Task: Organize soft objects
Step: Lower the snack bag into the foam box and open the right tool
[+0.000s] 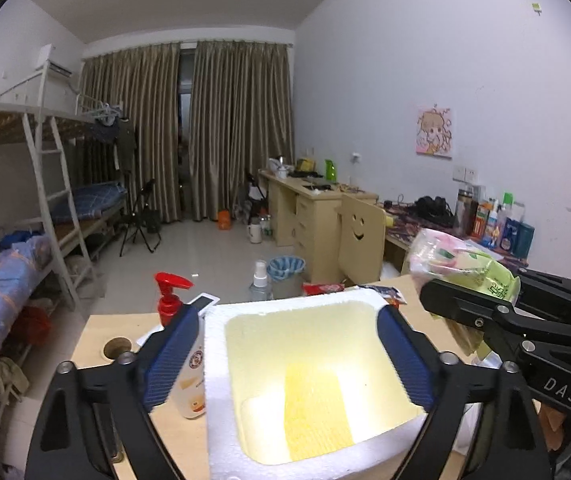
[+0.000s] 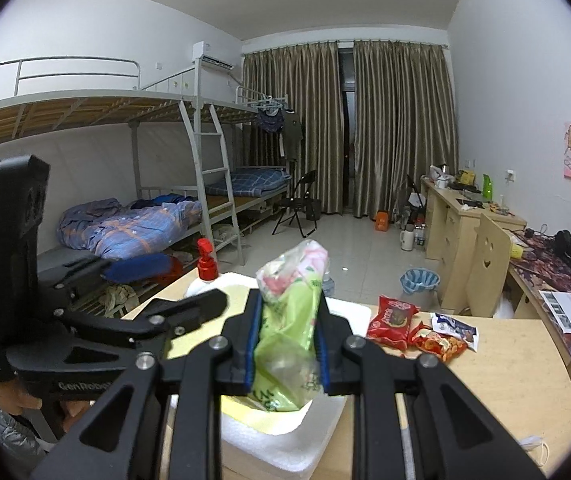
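Your left gripper (image 1: 285,364) sits closest to the lens, its blue pads spread wide with nothing between them. It hangs over the white foam box (image 1: 221,360), and a yellow cloth (image 1: 313,412) already lies flat on the box floor — a sign, I judge, that this hand has done its share and is clear to back away.

Your right gripper (image 2: 287,344) is clamped on a soft green and pink plastic packet (image 2: 289,316), pinched at its lower half so the crinkled top stands up above the pads. From the left camera you can see that packet (image 1: 465,268) held high beside the box's right edge, not yet over the opening. Holding it by the middle keeps it from folding over, which should make the drop into the box cleaner.

Beside the box's left wall a pump bottle with a red top (image 1: 171,292) stands on the table (image 2: 505,380). Toward the table's far edge lie a red snack bag (image 2: 391,320), an orange snack bag (image 2: 437,342) and a small white and blue packet (image 2: 455,326) — near one another and well apart from the box. These look like the next soft things to collect.

Next, I would bring the right hand across above the yellow cloth and lower before letting go; the left gripper crowds that opening, so mind a collision.
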A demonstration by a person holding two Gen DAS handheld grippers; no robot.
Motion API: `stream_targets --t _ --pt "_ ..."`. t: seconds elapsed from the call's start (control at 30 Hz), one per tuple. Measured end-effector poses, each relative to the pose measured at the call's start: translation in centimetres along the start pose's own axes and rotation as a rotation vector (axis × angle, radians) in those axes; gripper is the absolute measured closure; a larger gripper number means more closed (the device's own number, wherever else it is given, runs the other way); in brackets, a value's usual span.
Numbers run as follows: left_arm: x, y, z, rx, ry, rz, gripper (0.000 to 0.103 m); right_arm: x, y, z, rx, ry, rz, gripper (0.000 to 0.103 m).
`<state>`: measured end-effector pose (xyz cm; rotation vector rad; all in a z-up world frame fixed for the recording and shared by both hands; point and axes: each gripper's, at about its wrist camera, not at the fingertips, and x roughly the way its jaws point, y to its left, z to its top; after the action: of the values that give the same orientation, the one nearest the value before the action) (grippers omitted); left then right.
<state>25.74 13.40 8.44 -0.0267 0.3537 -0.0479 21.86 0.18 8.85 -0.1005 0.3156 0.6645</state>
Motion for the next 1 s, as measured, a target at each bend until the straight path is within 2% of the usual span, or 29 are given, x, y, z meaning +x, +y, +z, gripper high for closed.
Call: stream_targets --t 0.13,0.23,0.47,0.6,0.73,1.0 --pt "-0.5 0.8 -0.2 -0.023 -0.012 0.005 0.010 0.0 0.5 0.1 -0.007 0.002 -0.011 0.076" --pt "-0.5 1.1 -0.3 -0.013 -0.016 0.043 0.010 0.1 0.9 0.3 -0.012 0.005 -0.014 0.076" --pt "-1.5 2.0 -0.4 -0.002 -0.052 0.103 0.000 1.0 1.2 0.4 -0.015 0.021 -0.016 0.076" --pt "-2.1 2.8 -0.4 -0.007 -0.086 0.160 0.000 1.6 1.6 0.7 -0.024 0.030 -0.011 0.076" --pt "-2.1 4.1 -0.4 -0.031 -0.088 0.197 0.000 2.5 1.9 0.8 -0.024 0.039 -0.003 0.076" --pt "-2.5 5.2 -0.6 -0.037 -0.109 0.237 0.000 4.4 2.3 0.6 -0.029 0.064 0.022 0.076"
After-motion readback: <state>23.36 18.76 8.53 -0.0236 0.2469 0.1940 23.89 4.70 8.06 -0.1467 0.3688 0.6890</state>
